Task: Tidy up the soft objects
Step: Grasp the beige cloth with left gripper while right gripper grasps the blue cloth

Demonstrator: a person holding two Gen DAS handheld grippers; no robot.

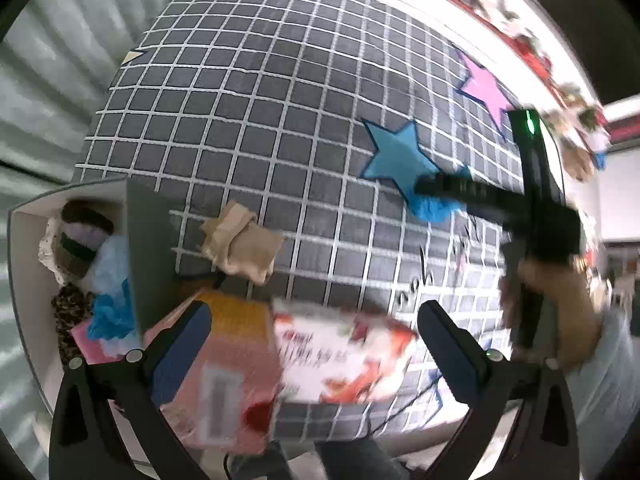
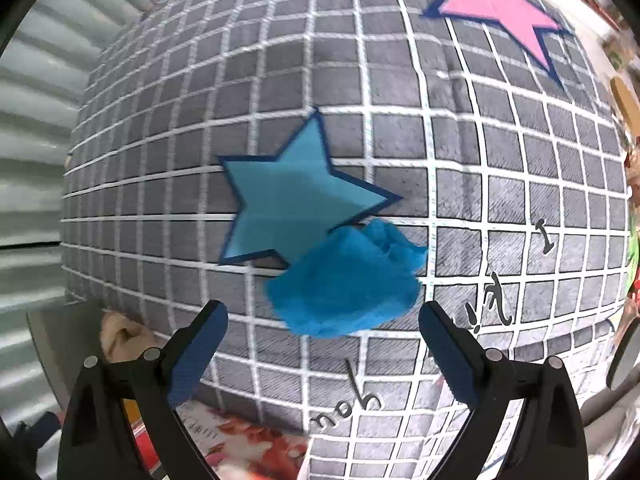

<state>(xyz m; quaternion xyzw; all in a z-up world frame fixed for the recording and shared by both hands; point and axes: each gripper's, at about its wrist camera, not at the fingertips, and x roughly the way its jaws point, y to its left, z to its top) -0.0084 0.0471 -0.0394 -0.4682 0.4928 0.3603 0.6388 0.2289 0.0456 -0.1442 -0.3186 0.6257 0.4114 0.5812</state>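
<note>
Looking down from the right wrist, we see the blue fluffy cloth (image 2: 344, 284) lying on the grey checked blanket (image 2: 280, 80), touching the lower right point of the printed blue star (image 2: 288, 204). We cannot tell if this blanket covers a bed or a table, so we keep the name blanket.

The right hand-held gripper (image 2: 322, 344) stands wide open just over the cloth; its pads do not press on anything, and the cloth is ahead of the fingertips, not between them. The left hand-held gripper (image 1: 316, 340) is also spread wide and holds nothing. Below it lie a blurred printed packet (image 1: 340, 356) and an orange-pink box (image 1: 228, 368).

Near the left edge of the blanket stands a grey storage box (image 1: 148, 248) that already contains several soft things, among them another blue cloth (image 1: 112, 316). A beige folded cloth (image 1: 240, 244) rests beside the wall of this box.

We judge the blue cloth to be very light, soft and limp. It will sag and change shape when lifted, but it should not slip or break. The best place to take it is the thick bunched middle, pinching deeply so that no single loose layer pulls out.
</note>
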